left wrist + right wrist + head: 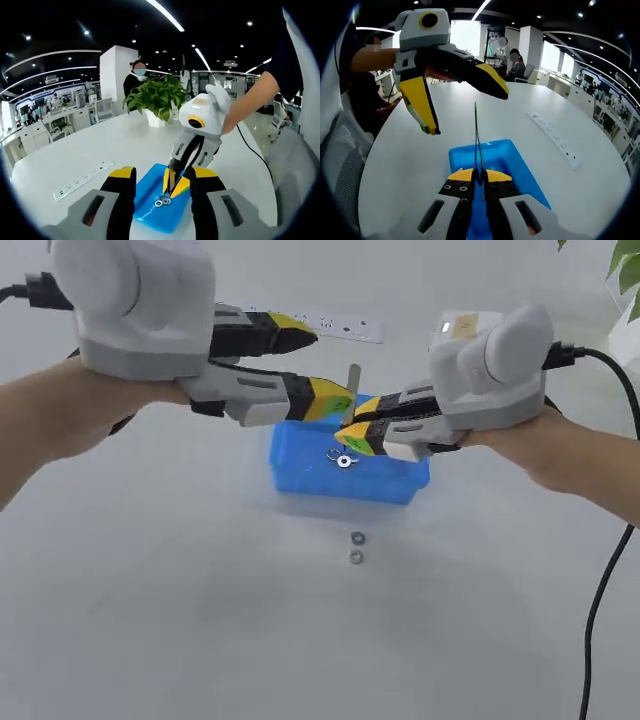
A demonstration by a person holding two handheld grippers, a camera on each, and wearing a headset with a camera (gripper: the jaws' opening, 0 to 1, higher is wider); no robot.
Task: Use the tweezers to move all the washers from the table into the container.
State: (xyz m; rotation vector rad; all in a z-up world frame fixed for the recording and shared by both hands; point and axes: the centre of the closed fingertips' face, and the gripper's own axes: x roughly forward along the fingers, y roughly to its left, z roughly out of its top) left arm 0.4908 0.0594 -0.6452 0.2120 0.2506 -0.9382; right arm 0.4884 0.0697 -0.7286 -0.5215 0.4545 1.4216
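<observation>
Moving room: a broad stretch of white desk (200, 620) lies on the near side and to the left of the blue container (300, 475), which sits mid-desk.
Far edge: a white power strip (335, 326) lies flat beyond the container, well apart from it.
Right edge: a black cable (603, 600) drops from the right-hand unit down the side of the head view, with green leaves (628, 270) in the top corner.
Left tongs (325, 368): spread wide and gripping nothing, held in the air at the container's far side. The lower yellow tip is just beside the tweezers; whether they touch cannot be told.
Right tongs (347, 435): pressed together on the tweezers (353, 390), hovering over the middle of the container.
Tweezers: a thin grey metal strip. In the right gripper view they run straight ahead from between the yellow tips as a narrow dark line above the blue floor.
Container: shallow, rectangular, bright blue and open on top, with its near wall facing the person.
Washers in the container (344, 460): small silver rings directly under the right tongs' tips. The left gripper view shows two overlapping; whether the tweezers grip them cannot be told.
Washers on the desk (357, 538): two small silver rings lying flat and close together, near the container's near wall but apart from it.
</observation>
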